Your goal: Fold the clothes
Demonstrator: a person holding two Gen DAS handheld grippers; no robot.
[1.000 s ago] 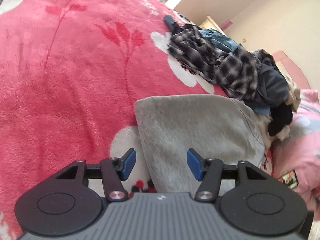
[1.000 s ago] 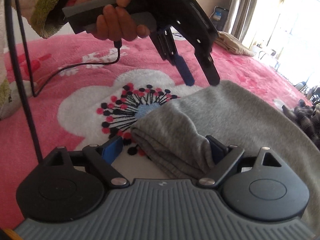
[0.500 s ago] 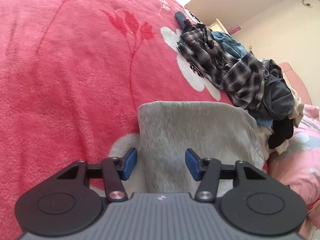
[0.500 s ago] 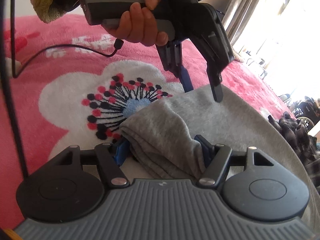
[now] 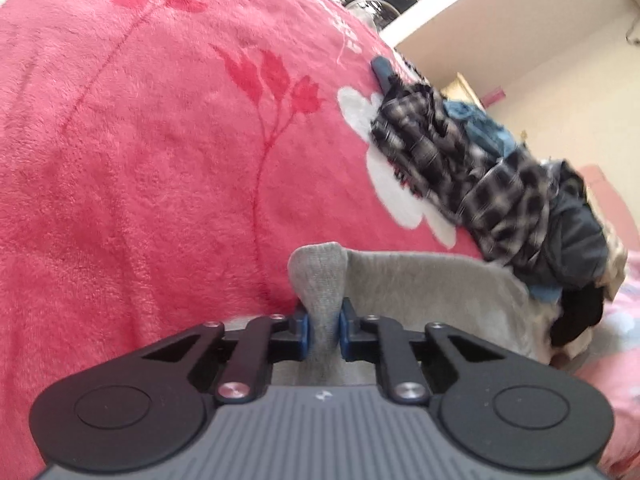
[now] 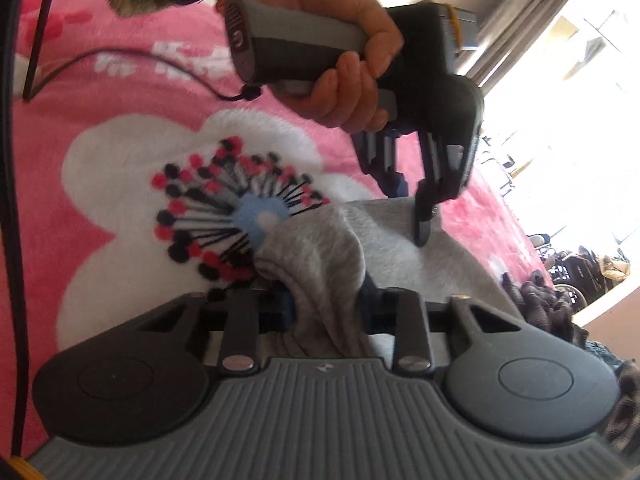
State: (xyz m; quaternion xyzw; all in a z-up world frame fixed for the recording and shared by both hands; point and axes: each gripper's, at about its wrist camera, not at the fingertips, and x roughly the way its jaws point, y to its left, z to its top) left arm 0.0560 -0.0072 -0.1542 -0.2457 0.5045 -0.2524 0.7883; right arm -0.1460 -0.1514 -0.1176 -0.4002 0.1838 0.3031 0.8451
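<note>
A grey knit garment lies on the pink flowered blanket. My left gripper is shut on a raised corner of this grey garment, the cloth pinched between its blue pads. In the right wrist view my right gripper is shut on a bunched fold of the grey garment at its near edge. Just beyond, a hand holds the left gripper, its tips on the garment's far edge.
A heap of plaid and dark clothes lies on the blanket to the right of the grey garment. A black cable trails across the blanket at the left. A cream wall and a window with curtains stand behind.
My left gripper went from open above the grey garment to shut on its corner. My right gripper's jaws narrowed onto the bunched fold.
</note>
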